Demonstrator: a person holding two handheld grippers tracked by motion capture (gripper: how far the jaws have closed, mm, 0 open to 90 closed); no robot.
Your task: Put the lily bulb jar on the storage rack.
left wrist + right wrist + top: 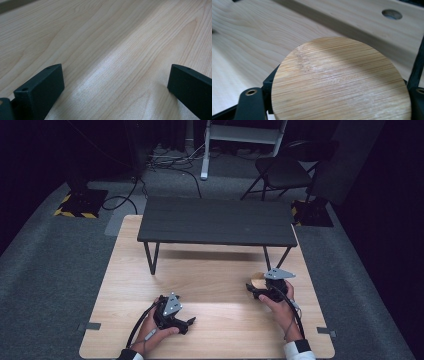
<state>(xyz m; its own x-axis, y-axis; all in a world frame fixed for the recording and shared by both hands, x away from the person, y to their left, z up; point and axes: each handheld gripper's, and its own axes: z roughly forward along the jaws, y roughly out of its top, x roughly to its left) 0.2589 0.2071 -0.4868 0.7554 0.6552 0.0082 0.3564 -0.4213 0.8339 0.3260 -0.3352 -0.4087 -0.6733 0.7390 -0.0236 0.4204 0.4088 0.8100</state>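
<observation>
While I watch from above, my right hand-held gripper (255,289) sits at the right side of the tabletop (210,275), clamped on a round bamboo disc (258,283). From the right gripper view, the disc (340,81) lies flat between the black jaws, its grain running across, with the pale tabletop (244,42) beneath it. Whether it is a lid or a coaster I cannot tell, and I see no container with anything in it. My left hand-held gripper (189,322) rests near the left front edge, well apart from the disc. Its jaws stand wide apart in the left gripper view, with nothing but bare wood (112,50) between them. A low dark bench (217,222) stands across the far part of the tabletop.
</observation>
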